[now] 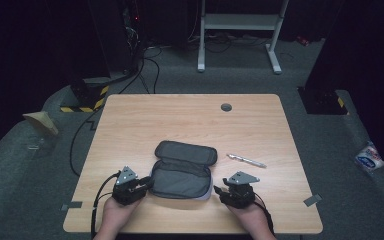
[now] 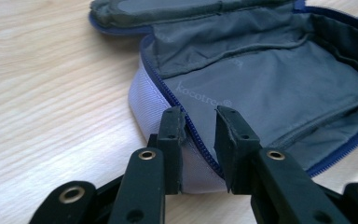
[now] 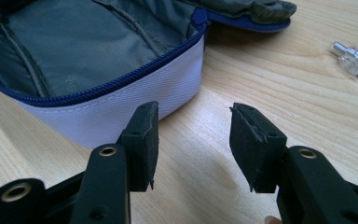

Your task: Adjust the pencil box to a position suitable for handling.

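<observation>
While the case [image 1: 184,170] lies unzipped and flat at the near middle of the worktop [image 1: 130,125], lid folded back, the left gripper [image 2: 199,135] straddles its near zip edge, jaws narrowly apart, not yet clamped. Right gripper [image 3: 193,140] stands wide apart beside the case's white wall, on bare wood. Pen [image 1: 246,160] lies just right of the case. Judgement: pin the rim first, then fetch the pen.

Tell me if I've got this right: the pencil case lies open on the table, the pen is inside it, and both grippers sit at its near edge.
One thing is wrong: the pen is not inside the pencil case. The high view shows it lying on the bare table to the case's right, apart from it. The rest holds: the case lies open, with the left gripper and right gripper at its near edge.
</observation>
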The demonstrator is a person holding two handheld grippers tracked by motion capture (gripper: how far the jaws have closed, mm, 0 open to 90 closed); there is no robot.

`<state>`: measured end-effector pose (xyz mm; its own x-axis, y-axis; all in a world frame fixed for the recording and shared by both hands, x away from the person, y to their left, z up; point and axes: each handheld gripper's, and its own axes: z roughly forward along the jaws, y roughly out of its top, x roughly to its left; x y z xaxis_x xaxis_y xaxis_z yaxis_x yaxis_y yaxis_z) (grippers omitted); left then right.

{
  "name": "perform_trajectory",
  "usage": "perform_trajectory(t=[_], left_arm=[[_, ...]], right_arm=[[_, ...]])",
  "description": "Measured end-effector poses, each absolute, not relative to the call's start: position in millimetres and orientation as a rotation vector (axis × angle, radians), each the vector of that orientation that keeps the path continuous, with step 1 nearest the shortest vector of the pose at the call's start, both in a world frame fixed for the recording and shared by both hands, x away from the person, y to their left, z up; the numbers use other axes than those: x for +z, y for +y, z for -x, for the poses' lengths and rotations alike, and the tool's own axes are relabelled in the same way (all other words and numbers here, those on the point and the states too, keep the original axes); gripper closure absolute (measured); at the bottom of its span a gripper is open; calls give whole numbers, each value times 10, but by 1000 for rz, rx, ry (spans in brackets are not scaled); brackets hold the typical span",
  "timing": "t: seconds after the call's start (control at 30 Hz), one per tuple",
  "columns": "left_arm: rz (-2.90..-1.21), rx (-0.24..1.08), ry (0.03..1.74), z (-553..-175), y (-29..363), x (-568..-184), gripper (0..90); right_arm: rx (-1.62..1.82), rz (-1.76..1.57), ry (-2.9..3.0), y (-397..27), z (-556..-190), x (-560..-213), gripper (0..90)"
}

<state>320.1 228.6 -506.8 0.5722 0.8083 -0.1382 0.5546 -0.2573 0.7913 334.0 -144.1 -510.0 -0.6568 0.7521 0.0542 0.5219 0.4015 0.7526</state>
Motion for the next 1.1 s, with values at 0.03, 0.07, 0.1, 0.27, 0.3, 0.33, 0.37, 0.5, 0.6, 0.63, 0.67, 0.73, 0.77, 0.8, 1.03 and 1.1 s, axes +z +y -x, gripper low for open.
perform_trajectory(t=[0.03, 0.07, 0.1, 0.27, 0.3, 0.33, 0.37, 0.5, 0.6, 0.63, 0.67, 0.73, 0.77, 0.8, 1.03, 1.1], left_arm=[[-1953, 374, 1087, -3198, 2267, -5071, 716], [-1955, 370, 1082, -3195, 2245, -5073, 715], [-1958, 363, 1078, -3190, 2228, -5072, 714], [-1968, 348, 1048, -3154, 2127, -5077, 706], [-1972, 351, 1042, -3145, 2104, -5076, 704], [-1975, 352, 1037, -3137, 2083, -5076, 703], [-1979, 353, 1029, -3130, 2063, -5076, 703], [-1992, 361, 1005, -3107, 1997, -5073, 701], [-1985, 354, 1003, -3103, 1963, -5078, 699], [-1983, 350, 1002, -3106, 1955, -5079, 699], [-1979, 350, 1001, -3107, 1943, -5082, 699], [-1984, 354, 991, -3110, 1925, -5084, 699], [-1983, 353, 991, -3108, 1915, -5084, 699], [-1983, 353, 991, -3108, 1915, -5084, 698], [-1983, 351, 986, -3113, 1913, -5083, 698], [-1979, 348, 987, -3125, 1930, -5088, 698]], right_arm=[[1111, -1111, 2368, -1443, -3345, -5106, 519], [1104, -1115, 2368, -1446, -3348, -5112, 520], [1100, -1121, 2368, -1448, -3351, -5117, 520], [1094, -1137, 2352, -1479, -3382, -5124, 532], [1096, -1138, 2348, -1491, -3390, -5122, 537], [1094, -1152, 2343, -1500, -3392, -5120, 541], [1093, -1150, 2338, -1512, -3405, -5121, 543], [1091, -1178, 2319, -1549, -3437, -5124, 546], [1088, -1186, 2307, -1571, -3459, -5127, 546], [1085, -1189, 2304, -1578, -3466, -5129, 546], [1083, -1186, 2302, -1586, -3476, -5132, 546], [1076, -1193, 2296, -1593, -3490, -5136, 546], [1071, -1194, 2293, -1598, -3496, -5138, 546], [1071, -1194, 2293, -1598, -3496, -5138, 546], [1064, -1188, 2296, -1614, -3498, -5142, 552], [1062, -1189, 2297, -1605, -3488, -5143, 552]])
